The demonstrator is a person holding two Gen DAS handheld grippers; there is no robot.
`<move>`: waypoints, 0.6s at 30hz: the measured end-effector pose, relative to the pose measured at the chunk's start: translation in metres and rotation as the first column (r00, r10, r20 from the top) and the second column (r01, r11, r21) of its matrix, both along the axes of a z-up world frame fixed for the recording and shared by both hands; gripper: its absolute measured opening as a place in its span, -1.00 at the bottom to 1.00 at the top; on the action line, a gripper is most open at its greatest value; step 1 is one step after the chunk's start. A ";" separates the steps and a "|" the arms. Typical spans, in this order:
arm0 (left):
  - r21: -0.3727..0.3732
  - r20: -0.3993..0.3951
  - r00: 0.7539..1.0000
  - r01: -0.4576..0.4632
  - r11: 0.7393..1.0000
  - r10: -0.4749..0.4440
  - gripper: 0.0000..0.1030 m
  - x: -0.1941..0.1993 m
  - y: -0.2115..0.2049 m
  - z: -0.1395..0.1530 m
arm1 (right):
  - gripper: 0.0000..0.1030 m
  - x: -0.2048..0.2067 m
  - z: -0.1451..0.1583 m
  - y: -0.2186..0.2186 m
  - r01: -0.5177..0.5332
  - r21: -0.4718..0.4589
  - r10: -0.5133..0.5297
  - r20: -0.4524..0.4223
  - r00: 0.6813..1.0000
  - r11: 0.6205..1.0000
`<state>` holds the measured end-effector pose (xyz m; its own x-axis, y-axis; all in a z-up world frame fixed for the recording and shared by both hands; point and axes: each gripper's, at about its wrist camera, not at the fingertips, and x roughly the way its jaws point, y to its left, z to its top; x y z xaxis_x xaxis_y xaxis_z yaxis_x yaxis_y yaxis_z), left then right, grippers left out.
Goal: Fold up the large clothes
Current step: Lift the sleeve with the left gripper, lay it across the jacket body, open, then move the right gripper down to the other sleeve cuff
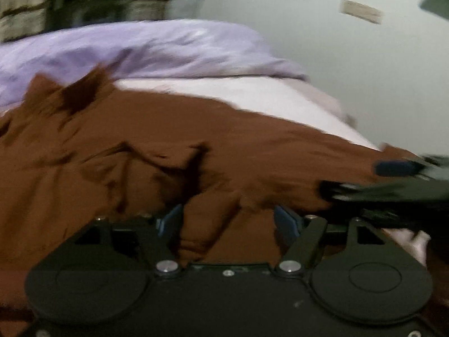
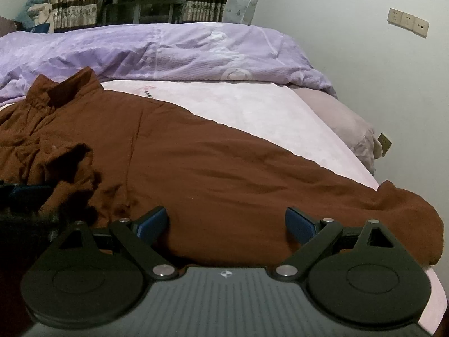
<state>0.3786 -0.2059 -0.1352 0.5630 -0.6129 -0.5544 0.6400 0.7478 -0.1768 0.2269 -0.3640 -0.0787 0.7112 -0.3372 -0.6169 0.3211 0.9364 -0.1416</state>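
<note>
A brown garment (image 2: 213, 168) lies spread across a bed (image 2: 252, 106), its collar toward the lilac duvet (image 2: 168, 50) bunched along the far side and its hem reaching the bed's near right corner. The left wrist view is smeared by motion blur, so the folds of cloth there are hard to read; the right wrist view is sharp.

At the left, the garment is rumpled into a heap, and the sharp view catches only a dark, cut-off sliver of the left tongs (image 2: 25, 193) beside that heap. In their own view the left tongs (image 1: 230, 219) stand open, a ridge of brown cloth rising between the blue pads (image 1: 171, 219) without being pinched; the blur makes it impossible to tell whether a pad brushes it.

Toward the right, the right tongs (image 2: 227, 223) are spread wide and hold nothing, poised just over smooth brown fabric. The blurred view shows them from the side as a dark shape (image 1: 398, 179) entering at the right edge.

Only the right wrist view makes out the striped curtains (image 2: 70, 0) behind the bed and a row of wall sockets (image 2: 408, 22) on the pale wall.
</note>
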 end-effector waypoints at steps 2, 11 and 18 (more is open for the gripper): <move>-0.012 0.029 0.999 0.041 0.999 -0.041 0.43 -0.004 0.001 0.005 | 1.00 0.000 0.000 0.000 0.000 0.002 0.000 -0.002 1.000 1.000; -0.086 0.035 0.999 -0.024 0.996 0.027 0.46 -0.006 0.048 0.026 | 1.00 0.000 0.001 0.000 0.000 -0.003 0.000 -0.004 1.000 1.000; -0.074 -0.072 0.964 -0.259 0.963 0.254 0.60 0.032 0.050 0.006 | 1.00 0.000 0.000 0.002 -0.006 0.003 0.006 -0.003 1.000 1.000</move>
